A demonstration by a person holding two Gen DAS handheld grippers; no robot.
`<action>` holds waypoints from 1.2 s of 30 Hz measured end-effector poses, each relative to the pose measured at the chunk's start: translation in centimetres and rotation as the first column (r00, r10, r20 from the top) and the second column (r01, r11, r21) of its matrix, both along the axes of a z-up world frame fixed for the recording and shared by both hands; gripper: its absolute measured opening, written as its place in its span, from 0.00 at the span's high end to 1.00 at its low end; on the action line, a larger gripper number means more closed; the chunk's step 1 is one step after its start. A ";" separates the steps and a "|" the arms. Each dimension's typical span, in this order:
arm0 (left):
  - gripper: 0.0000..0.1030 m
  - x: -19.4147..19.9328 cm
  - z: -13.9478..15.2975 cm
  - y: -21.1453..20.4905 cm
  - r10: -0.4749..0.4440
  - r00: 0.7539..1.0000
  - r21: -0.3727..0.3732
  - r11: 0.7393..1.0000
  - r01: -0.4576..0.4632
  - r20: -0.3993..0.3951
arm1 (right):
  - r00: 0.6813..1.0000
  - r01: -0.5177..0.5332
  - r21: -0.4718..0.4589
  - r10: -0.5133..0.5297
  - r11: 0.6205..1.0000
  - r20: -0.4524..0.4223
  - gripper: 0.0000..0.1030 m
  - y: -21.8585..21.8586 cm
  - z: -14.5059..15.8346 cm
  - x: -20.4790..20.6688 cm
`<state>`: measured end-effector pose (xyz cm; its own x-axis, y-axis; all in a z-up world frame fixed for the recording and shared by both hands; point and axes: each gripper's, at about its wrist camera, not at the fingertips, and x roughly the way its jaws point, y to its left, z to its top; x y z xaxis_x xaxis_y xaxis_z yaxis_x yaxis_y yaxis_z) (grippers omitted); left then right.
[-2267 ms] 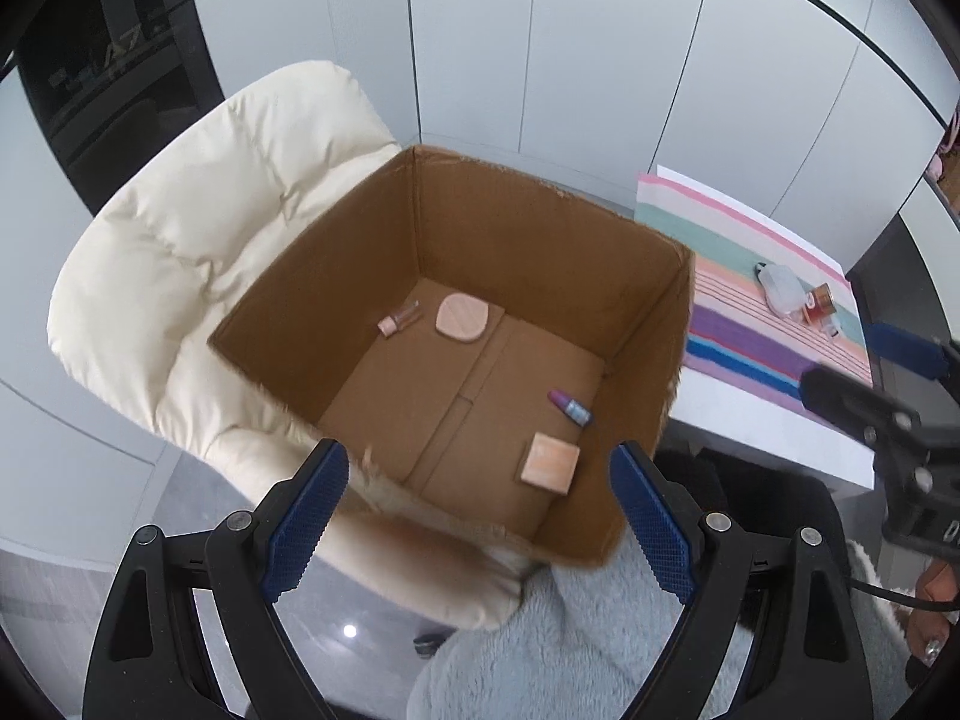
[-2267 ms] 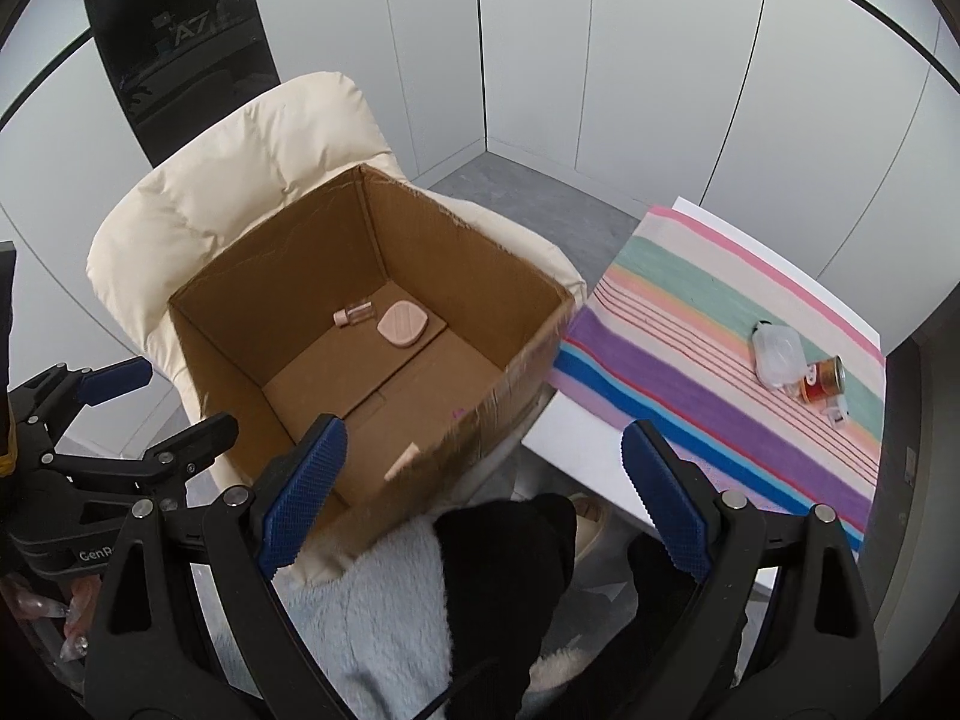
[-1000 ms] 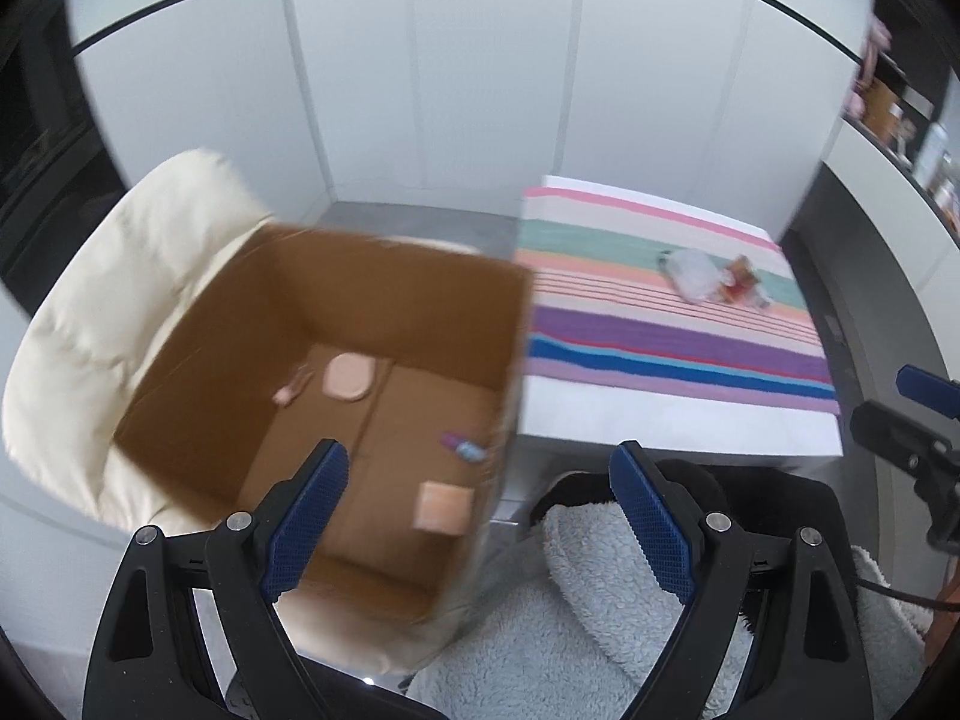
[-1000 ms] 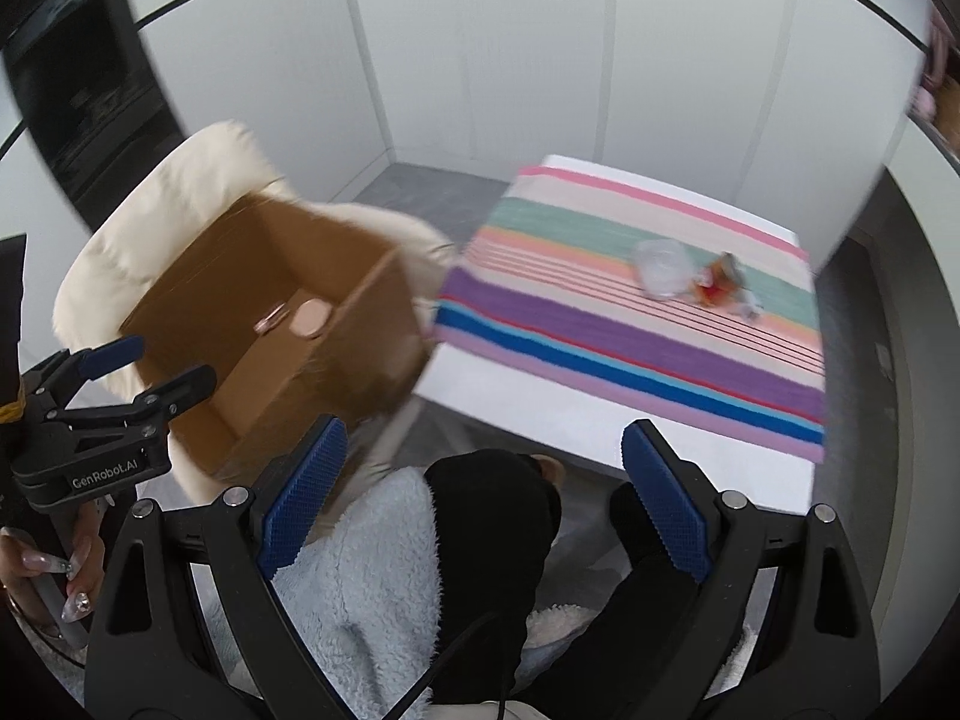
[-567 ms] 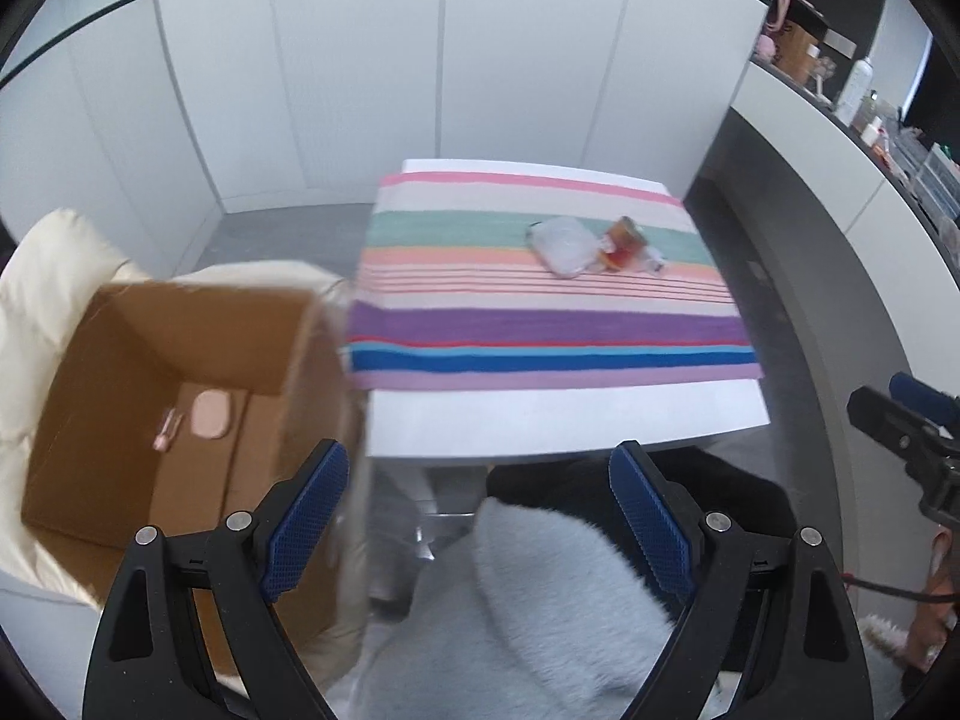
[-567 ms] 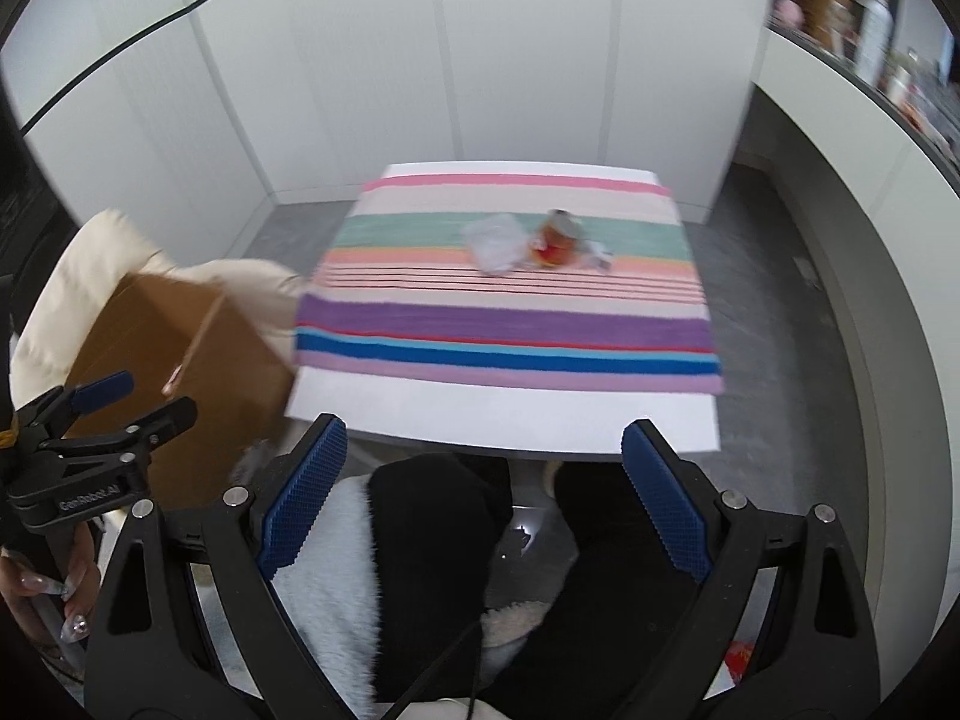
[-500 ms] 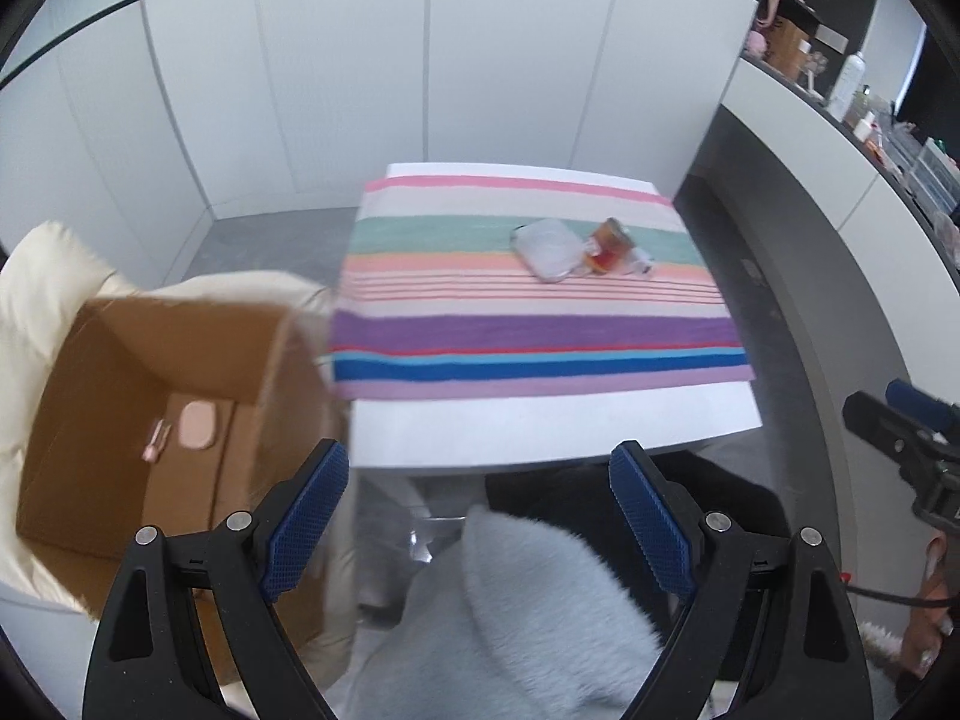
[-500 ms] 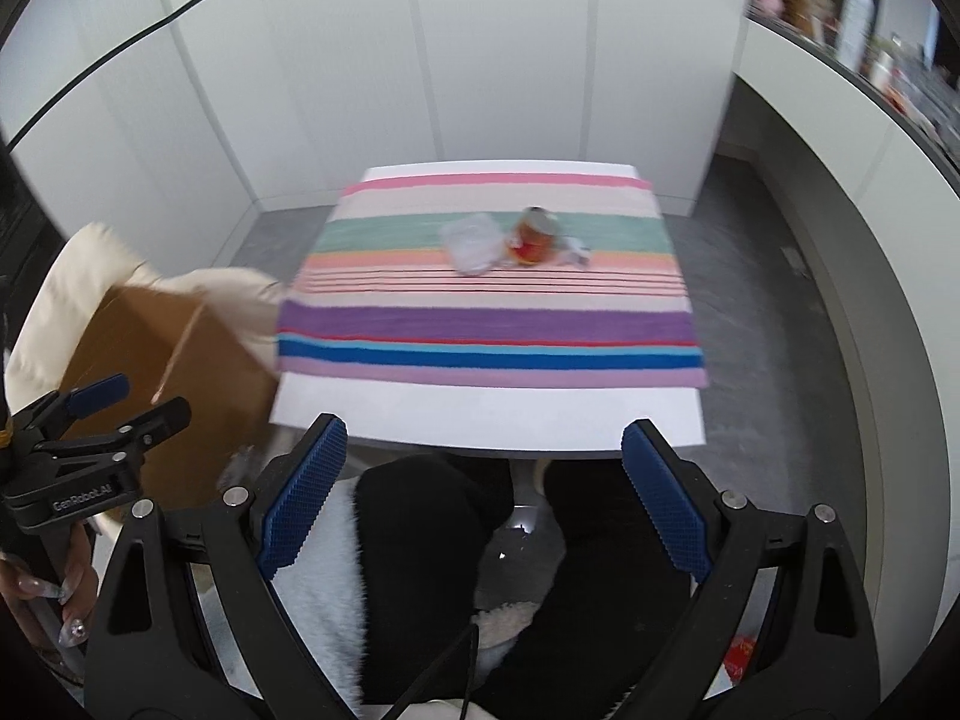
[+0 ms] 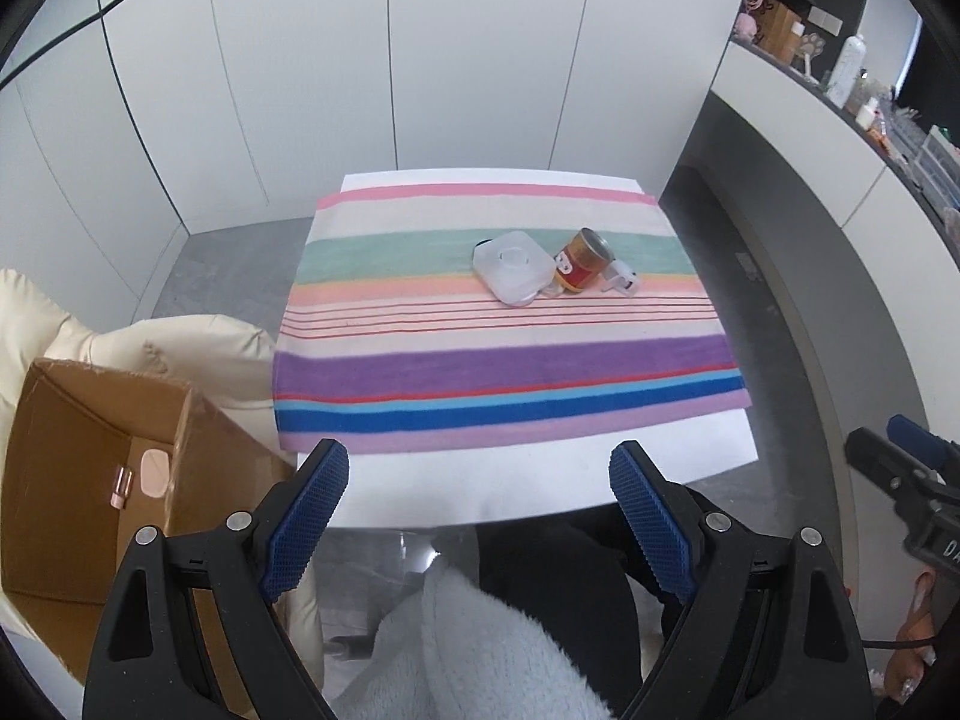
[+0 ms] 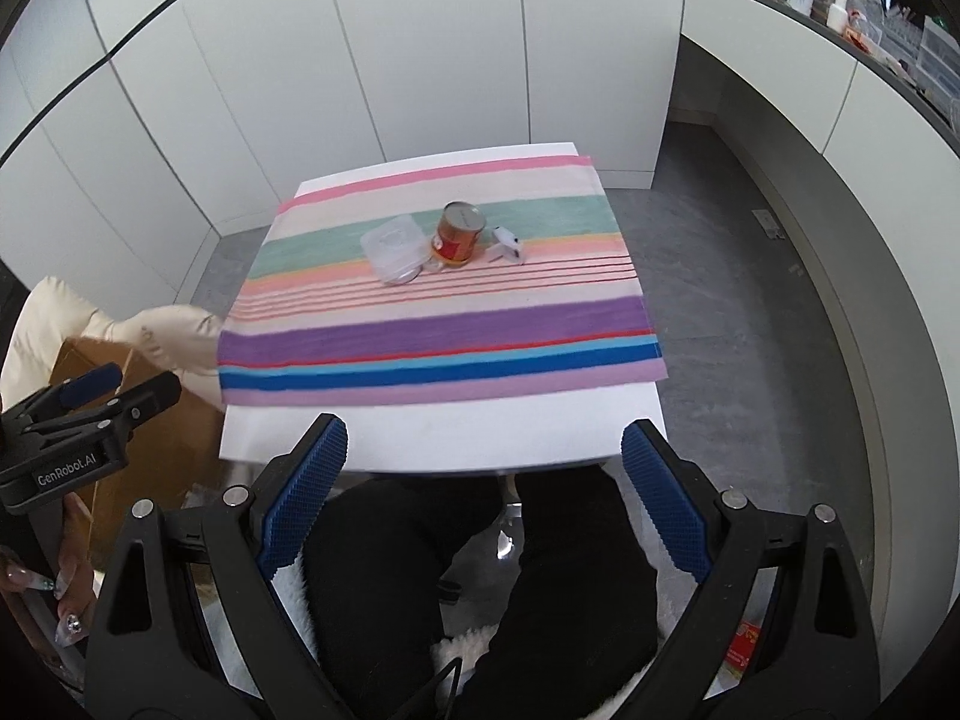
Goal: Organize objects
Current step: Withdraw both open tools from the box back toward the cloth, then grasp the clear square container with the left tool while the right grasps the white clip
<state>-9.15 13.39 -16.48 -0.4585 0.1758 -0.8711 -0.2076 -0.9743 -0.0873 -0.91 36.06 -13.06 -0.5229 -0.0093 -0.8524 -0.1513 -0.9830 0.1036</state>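
Observation:
On a striped cloth over a small white table lie a clear plastic box, a red tin can and a small white plug-like item, close together at the far side. My left gripper hangs open over the table's near edge, nothing between its blue pads. My right gripper is open too, likewise short of the objects. A cardboard box at the left holds a pink compact and a small tube.
The cardboard box rests on a cream padded chair. A person's dark-trousered legs and fluffy sleeve lie below the grippers. White cabinet walls stand behind the table; a cluttered counter runs along the right. Grey floor surrounds the table.
Both grippers have swung from above the cardboard box rightward to face the striped table, which now sits centred in both views. The jaws have stayed open and empty.

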 end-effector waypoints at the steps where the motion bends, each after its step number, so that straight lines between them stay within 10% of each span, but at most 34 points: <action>1: 0.13 -0.5 -0.3 0.1 0.003 1.000 -0.002 1.000 -0.003 0.004 | 1.000 0.008 -0.004 -0.008 1.000 -0.005 0.08 0.5 -0.2 -0.4; 21: 0.13 -17.5 -9.9 9.4 -0.187 0.982 -0.124 0.974 0.189 0.033 | 0.997 -0.074 -0.030 0.075 0.997 0.037 0.08 5.6 -15.5 -18.8; 30: 0.13 -25.3 -17.2 10.7 -0.124 0.980 -0.007 0.992 0.126 0.154 | 0.970 -0.243 0.023 0.243 0.970 0.030 0.08 4.5 -22.4 -27.0; 33: 0.13 -26.3 -18.2 11.2 -0.114 0.979 0.019 0.994 0.112 0.169 | 0.960 -0.280 0.039 0.279 0.959 0.033 0.23 4.5 -24.3 -28.7; 36: 0.13 -27.4 -18.7 11.7 -0.085 0.979 0.031 0.996 0.081 0.186 | 0.949 -0.314 0.095 0.311 0.945 0.040 0.57 3.9 -25.3 -29.3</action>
<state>-36.52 25.06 -35.15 -0.2712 0.2271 -0.9353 -0.2654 -0.9517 -0.1542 -30.25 39.94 -38.36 -0.4865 -0.0837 -0.8696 0.1641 -0.9864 0.0032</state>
